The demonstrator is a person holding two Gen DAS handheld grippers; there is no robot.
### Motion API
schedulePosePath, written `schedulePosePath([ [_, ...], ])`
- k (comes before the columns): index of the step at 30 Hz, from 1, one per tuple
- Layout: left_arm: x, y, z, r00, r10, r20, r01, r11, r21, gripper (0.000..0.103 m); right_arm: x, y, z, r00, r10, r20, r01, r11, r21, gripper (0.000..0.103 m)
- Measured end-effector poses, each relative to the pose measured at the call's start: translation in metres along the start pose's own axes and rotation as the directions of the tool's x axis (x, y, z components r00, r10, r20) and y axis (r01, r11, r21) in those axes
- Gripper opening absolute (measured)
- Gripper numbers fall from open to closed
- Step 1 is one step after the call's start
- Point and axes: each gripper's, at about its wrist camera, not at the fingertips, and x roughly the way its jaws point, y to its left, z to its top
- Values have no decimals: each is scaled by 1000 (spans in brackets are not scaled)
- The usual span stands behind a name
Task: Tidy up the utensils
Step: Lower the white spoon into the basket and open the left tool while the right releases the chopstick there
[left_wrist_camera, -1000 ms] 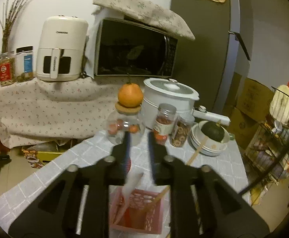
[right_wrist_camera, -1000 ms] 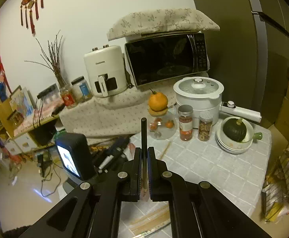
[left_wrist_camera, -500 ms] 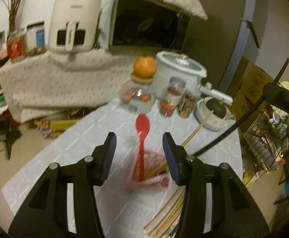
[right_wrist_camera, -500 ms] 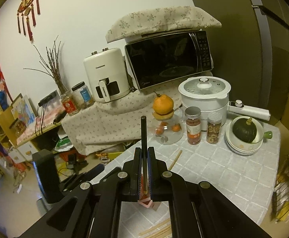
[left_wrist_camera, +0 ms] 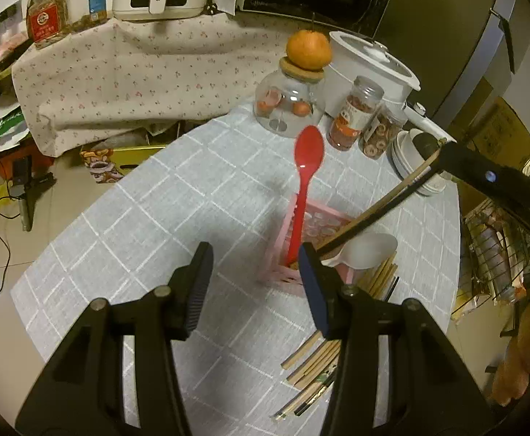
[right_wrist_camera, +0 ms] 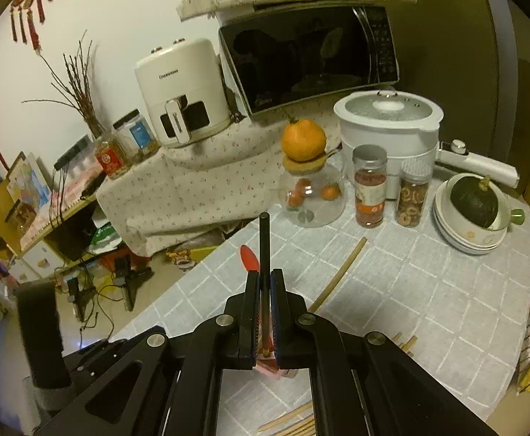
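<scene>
Item: black chopstick (right_wrist_camera: 264, 250), clamped in the right tongs (right_wrist_camera: 265, 312), above the pink basket (left_wrist_camera: 312, 225). Thin, stiff, light, likely slippery; best held mid-shaft.
Red spoon (left_wrist_camera: 303, 189): stands in the basket; light plastic.
Left tongs (left_wrist_camera: 254, 283): apart, empty, just before the basket.
Spare chopsticks (left_wrist_camera: 312, 367): beside the basket.
Table (left_wrist_camera: 163, 218): grey checked cloth, flat; jars and a pot beyond the basket. Cluttered room.

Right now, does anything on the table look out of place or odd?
Yes. An orange is balanced on the cork lid of the round glass jar, so it could roll off. A loose pile of chopsticks lies on the tablecloth beside the pink basket, not yet sorted.
</scene>
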Motion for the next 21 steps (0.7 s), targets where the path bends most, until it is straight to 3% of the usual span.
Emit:
schedulePosePath([
  [6,0,0,-2,1000,8,-7,-8,1000,25,52,12,-15,3,1000,-16,-8,17,999,47,7],
  [9,1,2,-2,1000,15,-13,-15,999,34,57,10,-21,5,1000,-26,2,26,997,67,19],
  [14,1,1,-3,1000,13,-20,-12,999,39,58,-3,-25,8,1000,-13,28,11,997,73,38],
  [21,0,-7,-7,999,15,-36,-13,997,71,64,-26,-30,9,999,-16,43,14,998,59,48],
])
